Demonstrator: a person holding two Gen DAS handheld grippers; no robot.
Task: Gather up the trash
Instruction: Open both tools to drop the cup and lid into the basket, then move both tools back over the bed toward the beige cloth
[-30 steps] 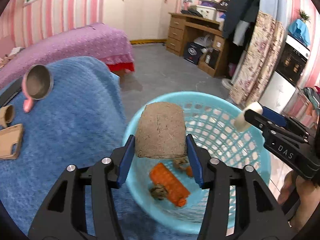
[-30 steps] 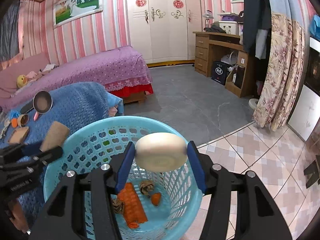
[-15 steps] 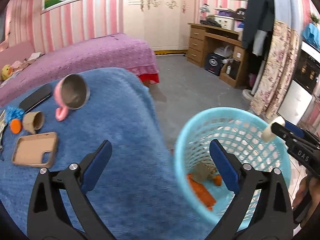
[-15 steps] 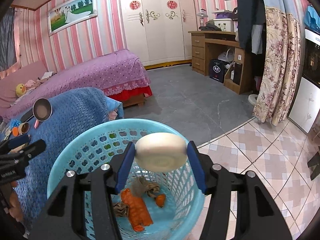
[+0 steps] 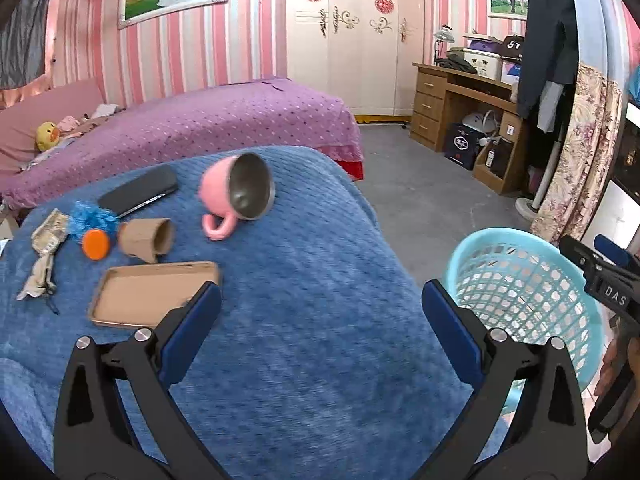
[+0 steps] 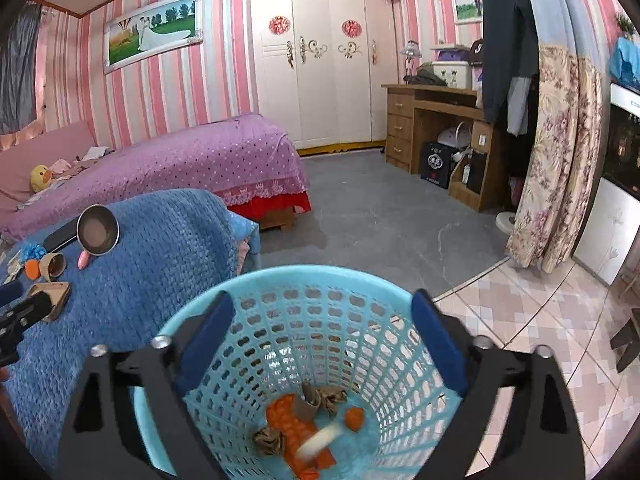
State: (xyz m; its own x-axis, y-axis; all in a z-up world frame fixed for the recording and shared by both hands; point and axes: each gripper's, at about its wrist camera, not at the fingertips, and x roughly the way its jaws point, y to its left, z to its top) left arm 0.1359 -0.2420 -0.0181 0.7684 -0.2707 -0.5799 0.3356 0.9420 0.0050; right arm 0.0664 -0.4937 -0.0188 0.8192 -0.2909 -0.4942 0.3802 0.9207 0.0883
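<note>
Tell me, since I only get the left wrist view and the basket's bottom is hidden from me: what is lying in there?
Observer: A white round piece, blurred, is at the bottom of the basket, over an orange strip.
Operator: Does the right gripper hold anything?
Observer: No. The right gripper is above the basket with its jaws wide apart and nothing between them.
Operator: Anything else inside?
Observer: A short cardboard tube, a crumpled brown wad and a small orange lump.
</note>
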